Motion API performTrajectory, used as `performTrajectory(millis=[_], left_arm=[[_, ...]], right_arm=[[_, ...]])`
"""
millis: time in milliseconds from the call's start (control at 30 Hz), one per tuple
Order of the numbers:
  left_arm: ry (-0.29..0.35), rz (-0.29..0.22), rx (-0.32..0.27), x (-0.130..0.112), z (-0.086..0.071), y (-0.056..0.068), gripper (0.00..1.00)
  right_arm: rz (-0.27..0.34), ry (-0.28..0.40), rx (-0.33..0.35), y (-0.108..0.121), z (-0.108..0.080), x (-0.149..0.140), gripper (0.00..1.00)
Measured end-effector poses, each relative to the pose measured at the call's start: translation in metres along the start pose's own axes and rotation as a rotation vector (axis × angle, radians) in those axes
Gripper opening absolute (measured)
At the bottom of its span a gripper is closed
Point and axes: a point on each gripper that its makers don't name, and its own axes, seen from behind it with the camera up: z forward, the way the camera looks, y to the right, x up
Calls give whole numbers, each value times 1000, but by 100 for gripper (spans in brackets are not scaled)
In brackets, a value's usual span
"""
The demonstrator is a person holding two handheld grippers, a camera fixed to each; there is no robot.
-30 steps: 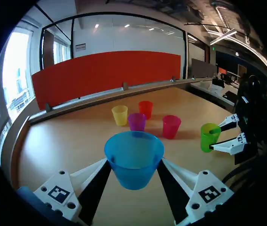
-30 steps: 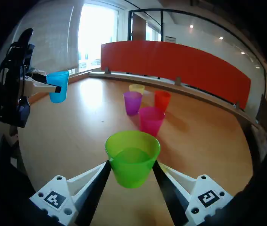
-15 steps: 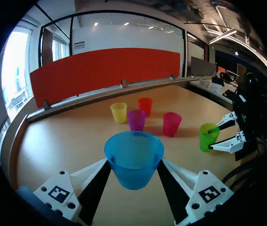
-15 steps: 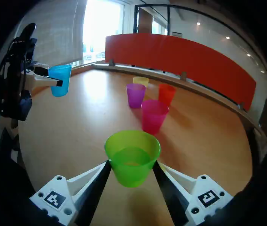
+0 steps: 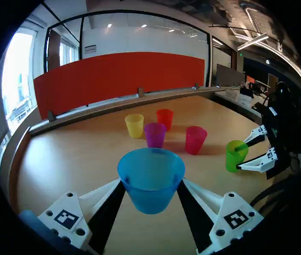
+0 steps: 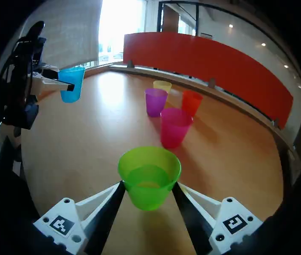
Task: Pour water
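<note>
The blue cup [image 5: 151,180] was smooth, translucent plastic with a faint gloss. So was the green cup [image 6: 149,177], clear enough that a darker level showed through its wall. The pink cup [image 6: 175,126], purple cup [image 6: 156,102], yellow cup [image 5: 134,125] and red cup [image 5: 164,119] looked like the same thin plastic. The table [image 6: 86,140] was pale wood grain, smooth, with a satin sheen catching window light. The left gripper [image 5: 151,182] had fingers [image 5: 93,199] of matt white plastic, black on the inner faces

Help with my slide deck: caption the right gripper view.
Right gripper grips a partly filled green cup; left gripper holds a blue cup beyond.
</note>
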Motion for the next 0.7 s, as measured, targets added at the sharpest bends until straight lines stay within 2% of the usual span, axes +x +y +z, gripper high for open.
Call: performTrajectory(millis=[700], left_arm=[[1, -3, 2, 2, 2, -3, 81]], right_arm=[[-21, -24, 15, 4, 10, -1, 84]])
